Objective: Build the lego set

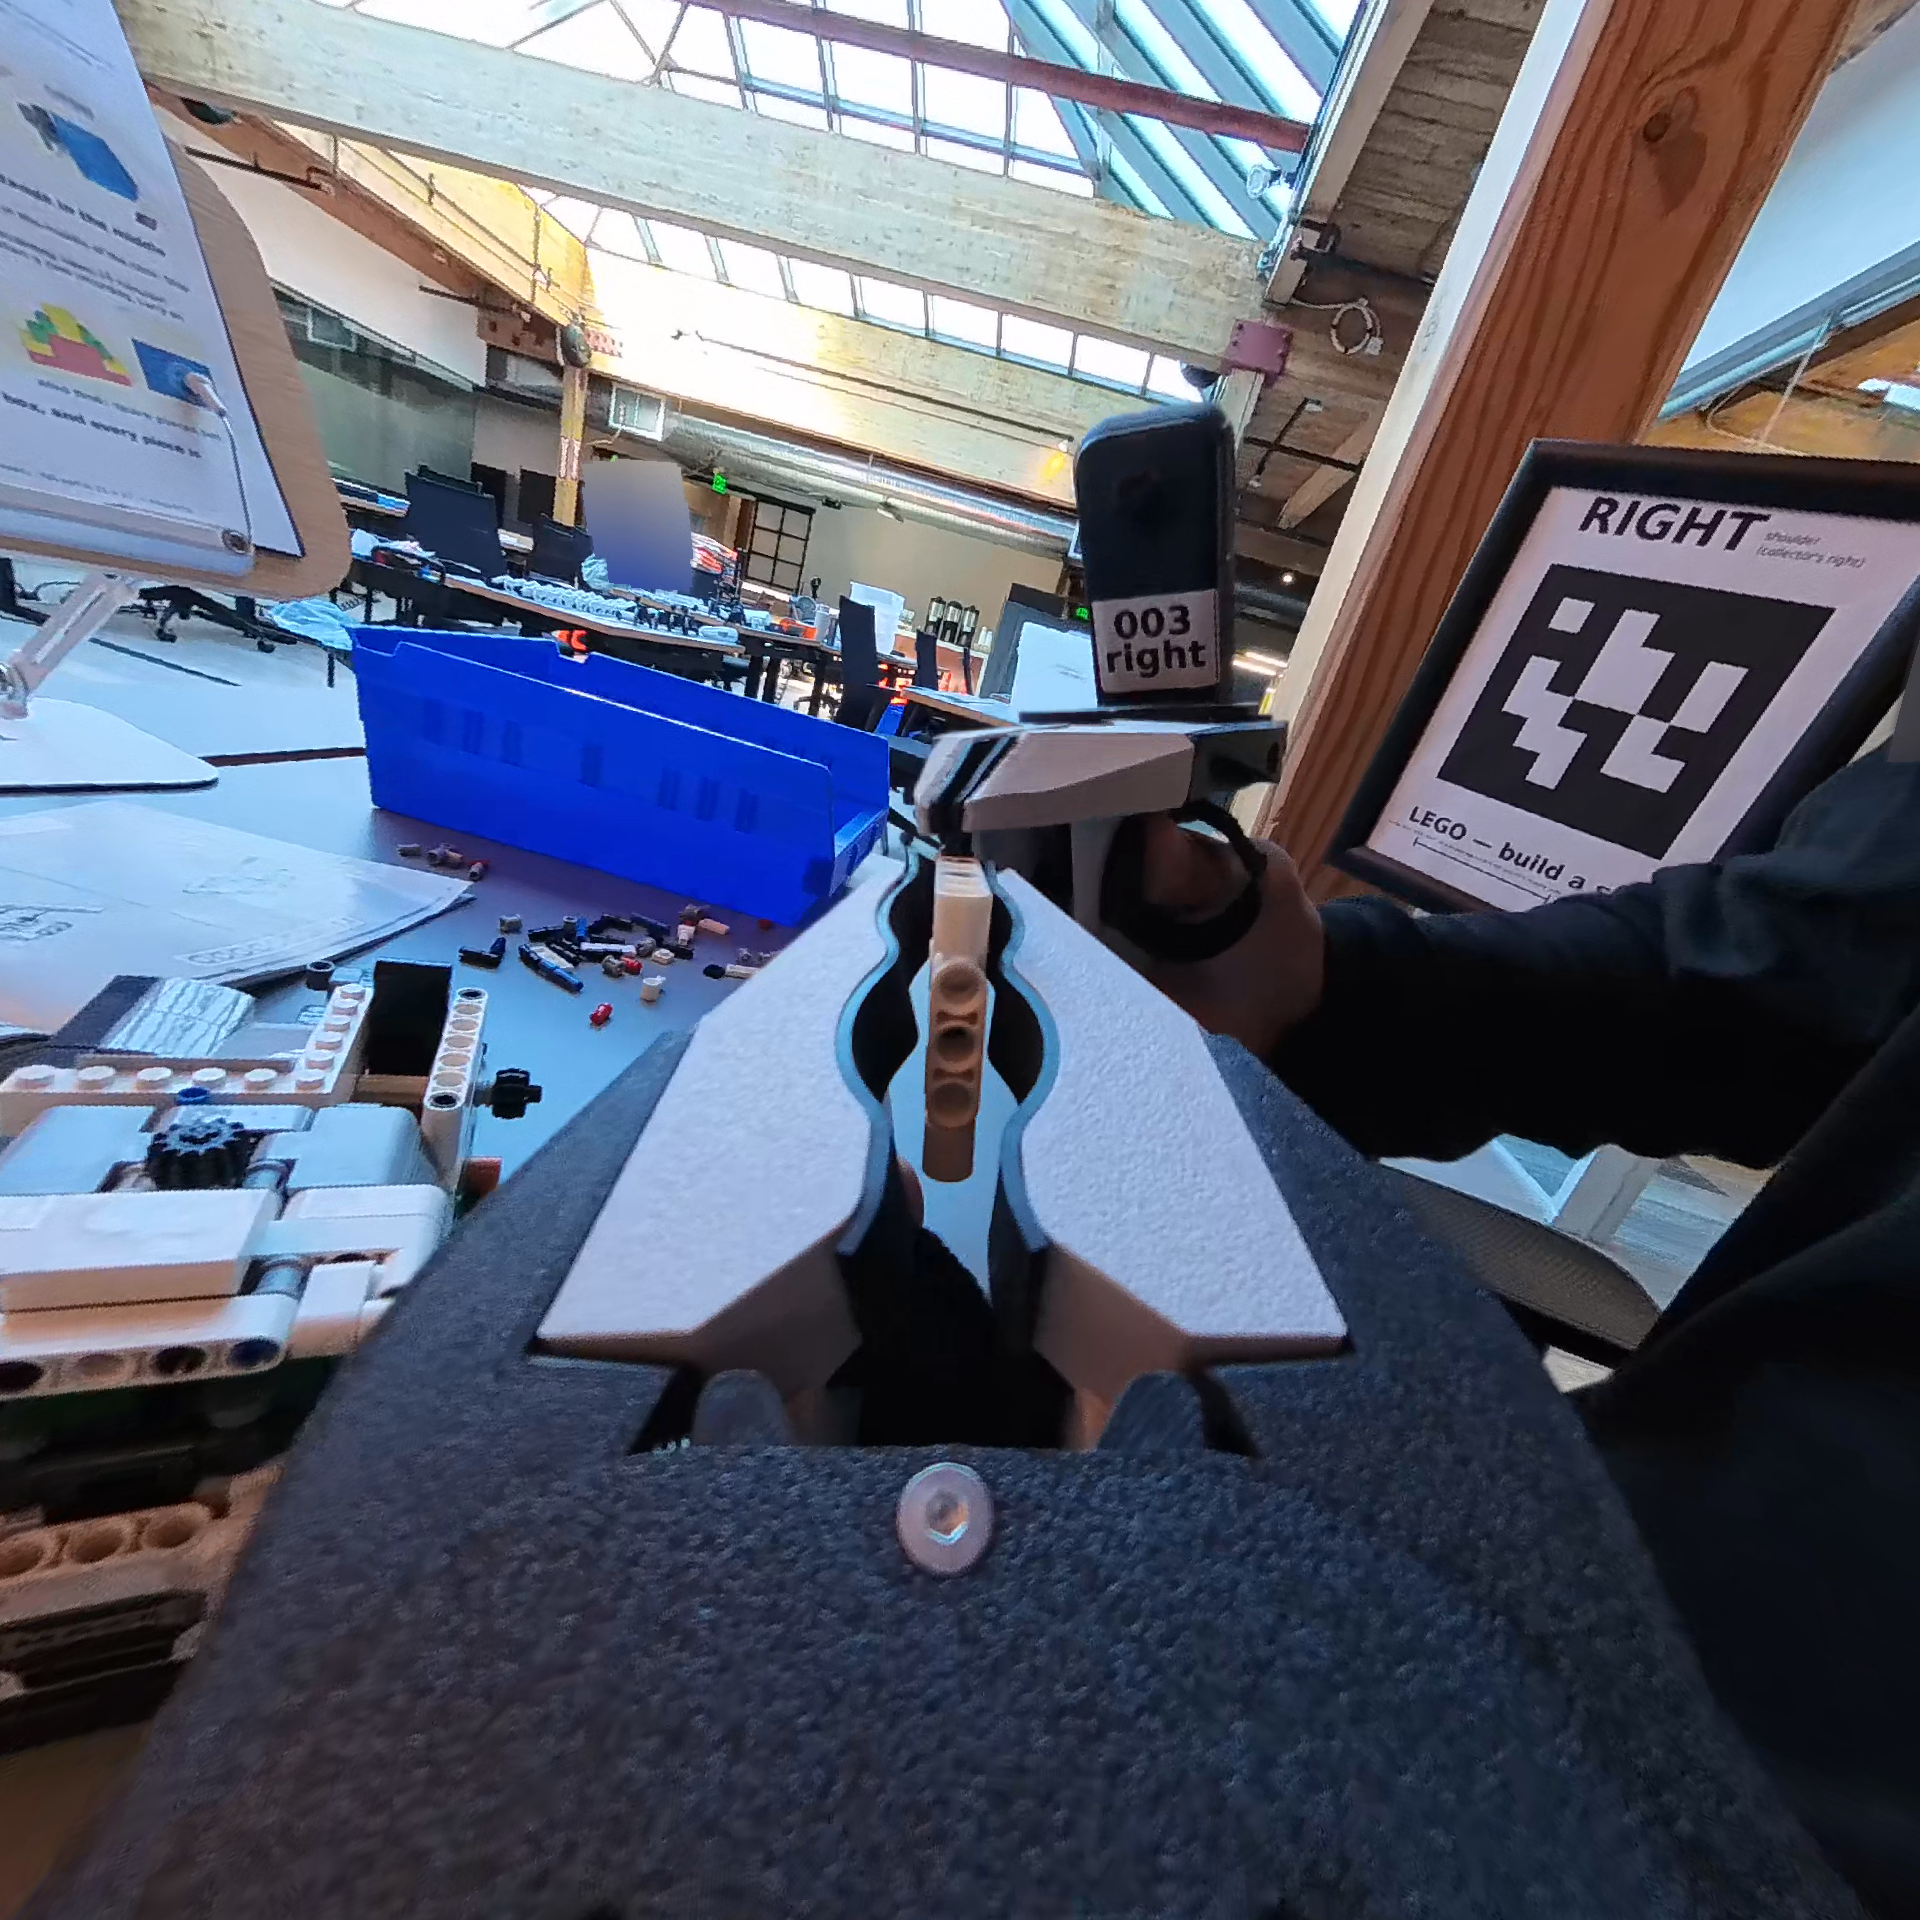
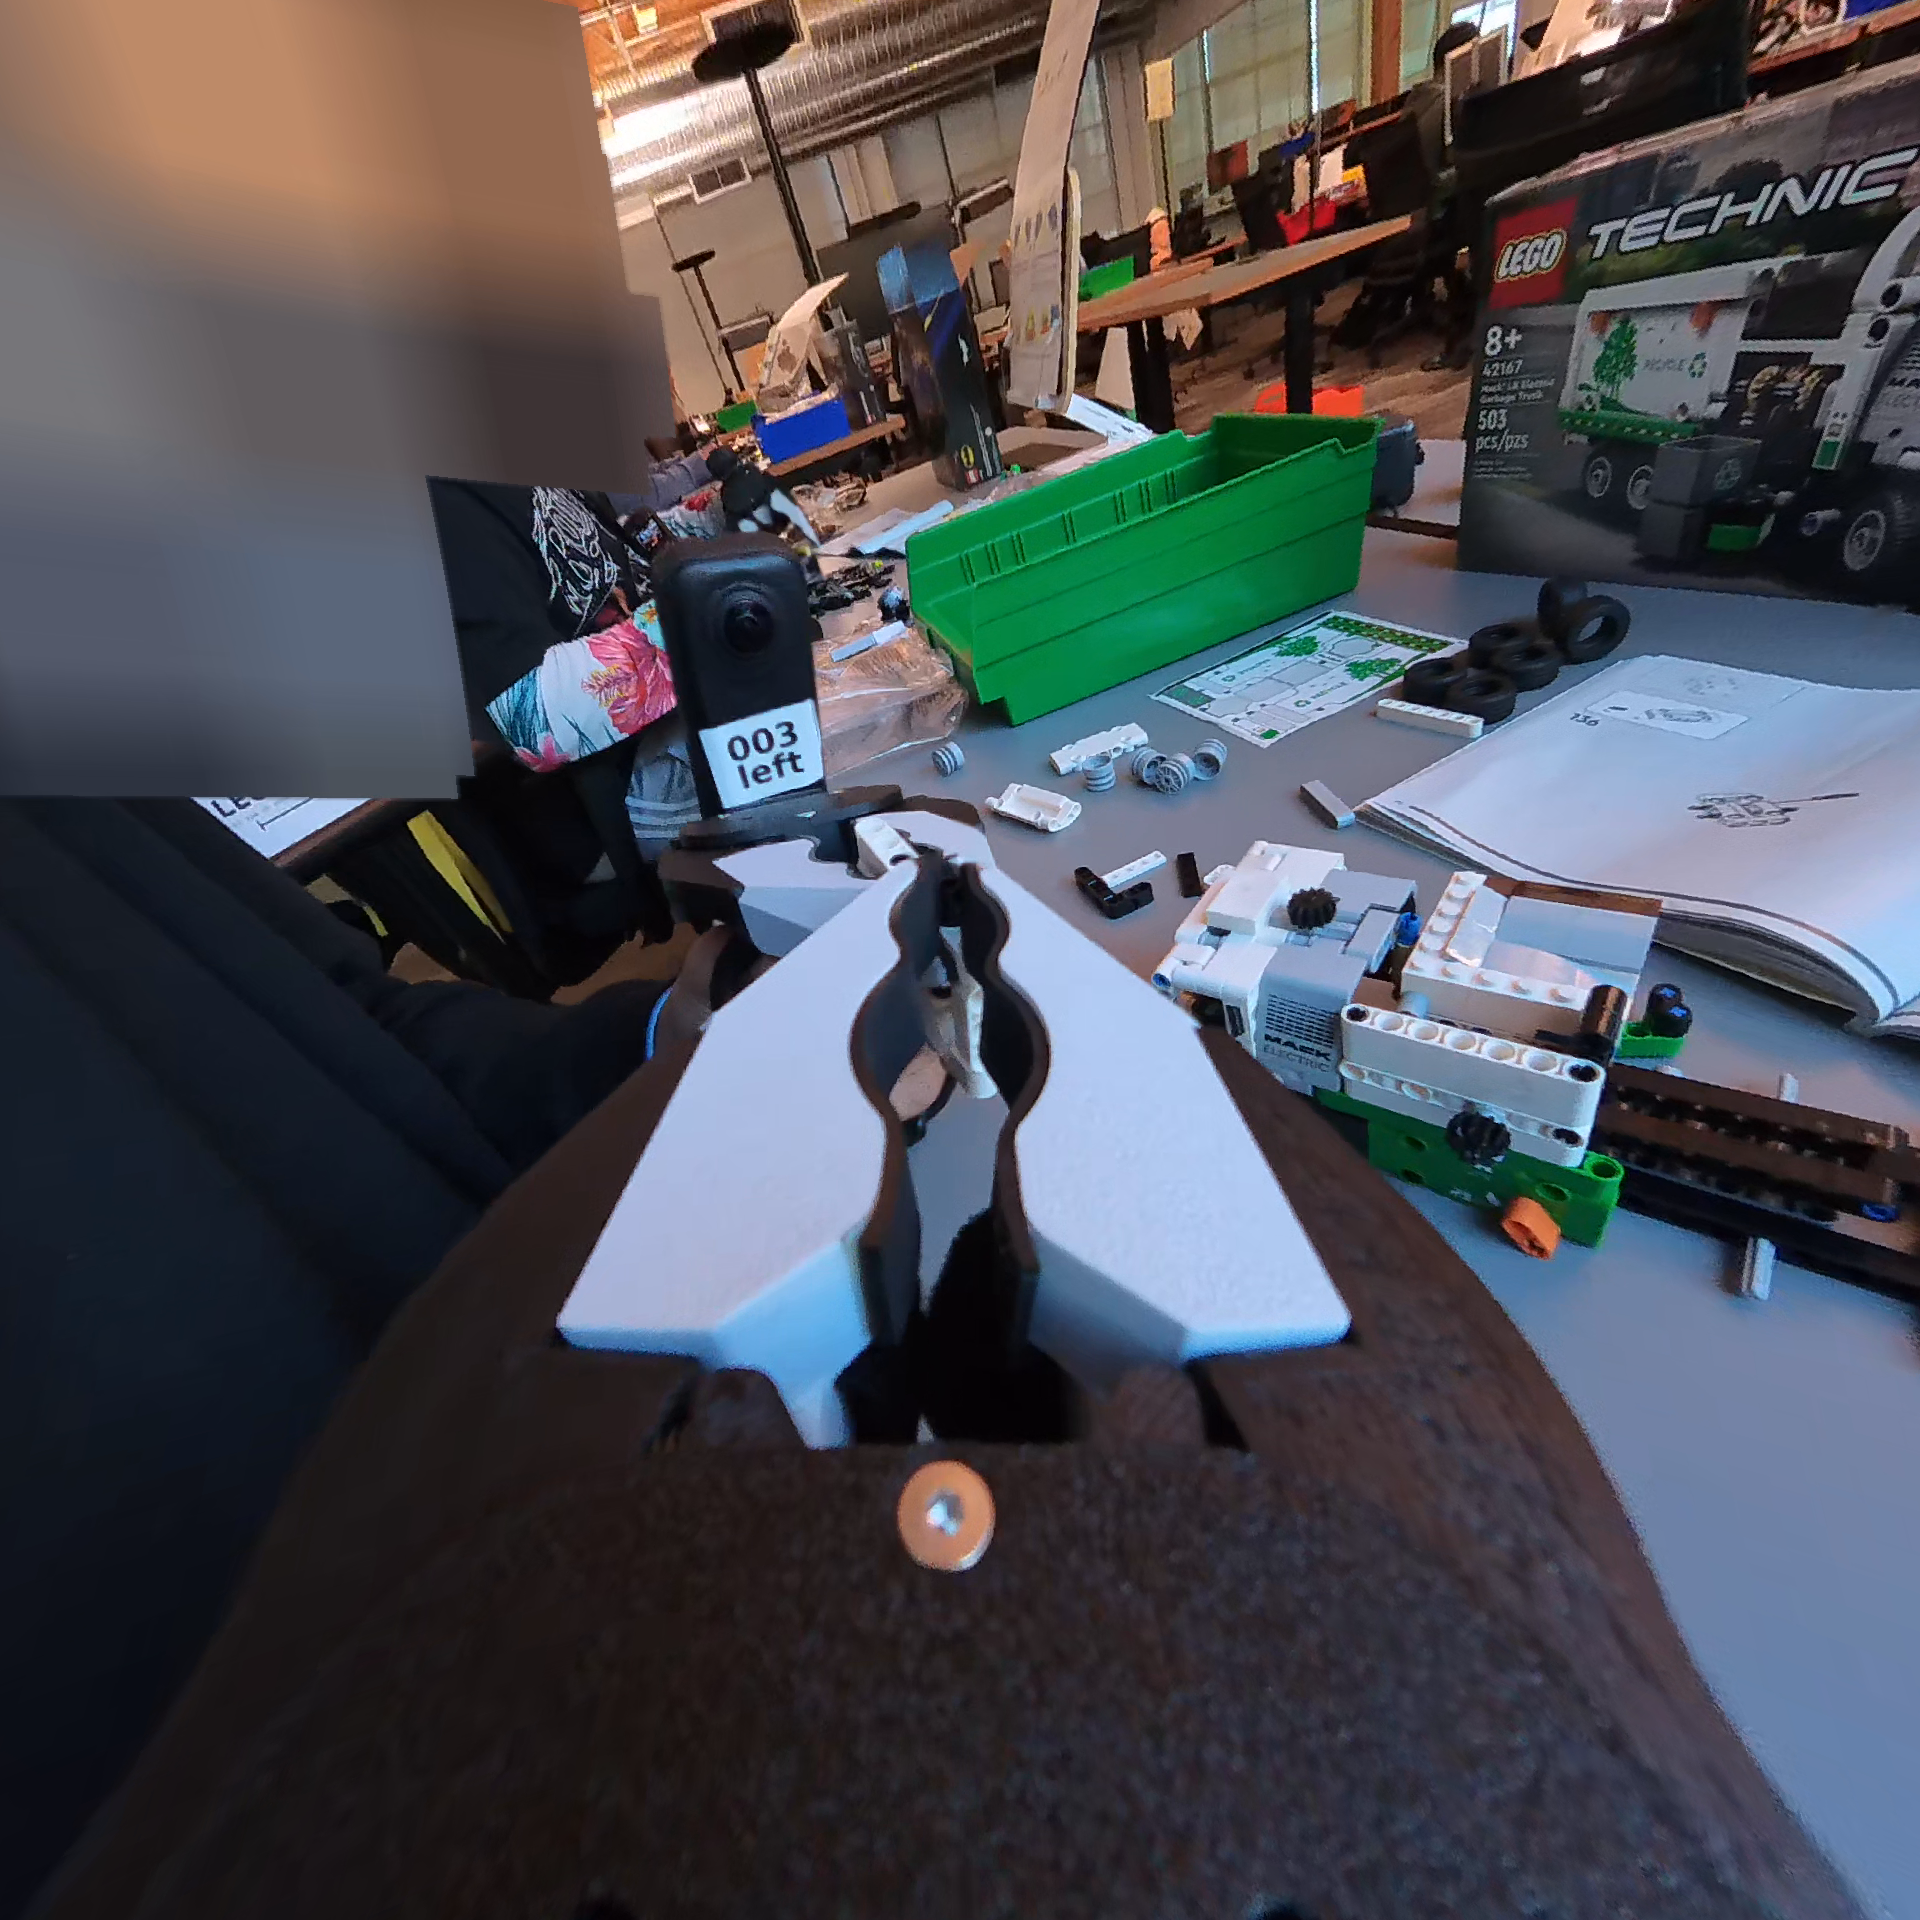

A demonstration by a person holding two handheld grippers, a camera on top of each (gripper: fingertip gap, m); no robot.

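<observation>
**Both tongs meet over one white beam**

The left gripper [image 1: 951, 935] pinches a white holed beam [image 1: 954, 1023] lengthwise between its pads, above the grey table [image 1: 582, 1101]. The right gripper [image 2: 940, 894] meets it tip to tip; its tongs are drawn nearly together, and whether they clamp the beam's end cannot be told. The half-built truck [image 2: 1403, 997] sits on the table beside an open instruction booklet [image 2: 1662, 810]. Printed labels mark both cameras, the set's box [image 2: 1704, 364] and a framed marker sign [image 1: 1621, 686].

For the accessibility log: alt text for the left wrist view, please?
The left tool grips a white holed beam, meeting the right tool at its far end. A half-built truck sits left; a blue bin and scattered small pieces lie behind.
</observation>
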